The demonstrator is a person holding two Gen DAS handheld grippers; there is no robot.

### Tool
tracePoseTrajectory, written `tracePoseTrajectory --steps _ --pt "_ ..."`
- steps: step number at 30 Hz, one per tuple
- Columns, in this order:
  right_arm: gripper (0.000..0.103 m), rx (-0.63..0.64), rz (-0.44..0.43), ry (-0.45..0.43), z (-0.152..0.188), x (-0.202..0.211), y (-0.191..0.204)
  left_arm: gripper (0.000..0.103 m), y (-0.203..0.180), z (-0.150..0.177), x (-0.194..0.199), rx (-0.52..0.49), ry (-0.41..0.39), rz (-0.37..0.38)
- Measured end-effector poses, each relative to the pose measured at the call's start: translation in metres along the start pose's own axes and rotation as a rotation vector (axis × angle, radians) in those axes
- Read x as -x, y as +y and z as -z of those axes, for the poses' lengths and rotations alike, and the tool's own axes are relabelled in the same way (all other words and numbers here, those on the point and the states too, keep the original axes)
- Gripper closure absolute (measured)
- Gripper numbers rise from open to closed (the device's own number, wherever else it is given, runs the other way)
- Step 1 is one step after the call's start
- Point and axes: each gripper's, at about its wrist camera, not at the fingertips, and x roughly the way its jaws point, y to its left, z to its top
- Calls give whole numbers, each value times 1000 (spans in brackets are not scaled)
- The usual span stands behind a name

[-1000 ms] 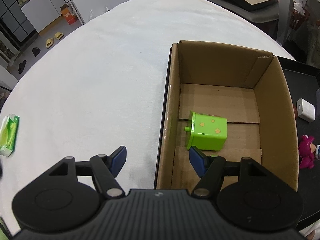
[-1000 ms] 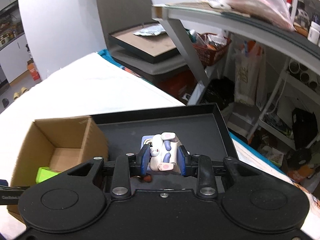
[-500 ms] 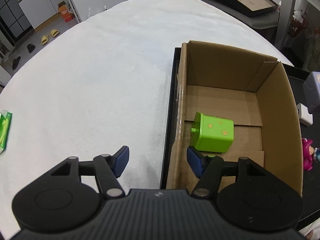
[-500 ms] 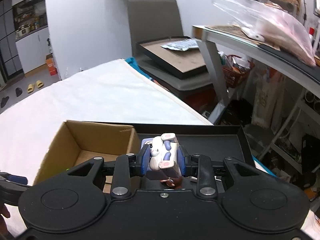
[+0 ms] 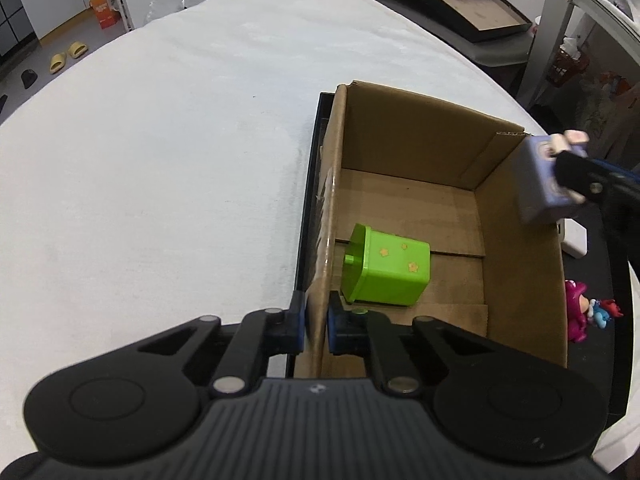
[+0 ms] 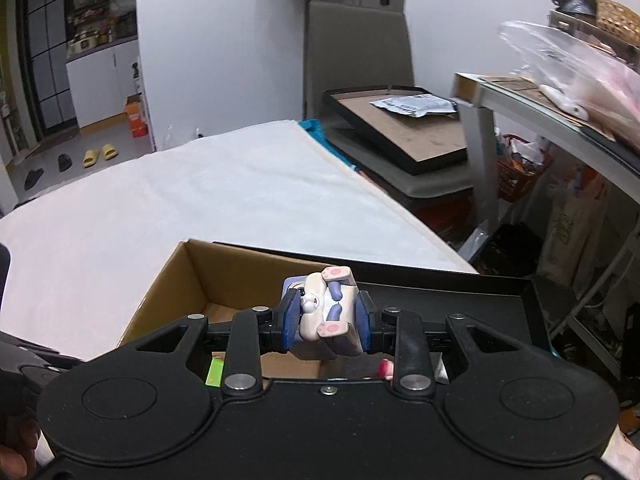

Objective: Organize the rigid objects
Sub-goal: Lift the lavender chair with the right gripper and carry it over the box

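L claw (image 5: 314,322) is clenched on the near-left wall of the cardboard box (image 5: 520,280), one pad outside, one inside, having just snapped closed on the cardboard. That's the brace. R claw (image 6: 325,317) is clamped on a small bunny figure (image 6: 326,306), carrying it at the box's right rim; from the left wrist view the figure (image 5: 538,178) hangs right at the top of the right wall, not yet over the floor of the box.

How to do this well, imo: keep L grip firm so the box can't slide on the white table (image 5: 160,160), bring the figure fully past the rim & toward the open back half, lower it close to the floor before letting go. Drop from height and it may bounce or knock the green piece. Watch the right wall, the claw could clip it coming in.

The figure: cream body, pink paw pads, purple-blue limbs, seemingly on a lilac block base, hard plastic by the look, held sideways between the blue pads. Already inside: a lime-green bin-shaped toy (image 5: 386,274) with yellow stars, lying on its side near the left wall. Outside on the black tray (image 6: 500,304): a pink toy (image 5: 576,312) and a white block (image 5: 574,238), likely next.
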Motion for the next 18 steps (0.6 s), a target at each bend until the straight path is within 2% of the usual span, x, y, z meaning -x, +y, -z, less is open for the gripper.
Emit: tracePoseTrajectory --steps 8,18 --pt "74 31 -46 6 2 -9 22 93 6 1 -3 23 5 22" --pt "74 59 -68 56 6 -27 44 93 16 -1 -2 48 17 56"
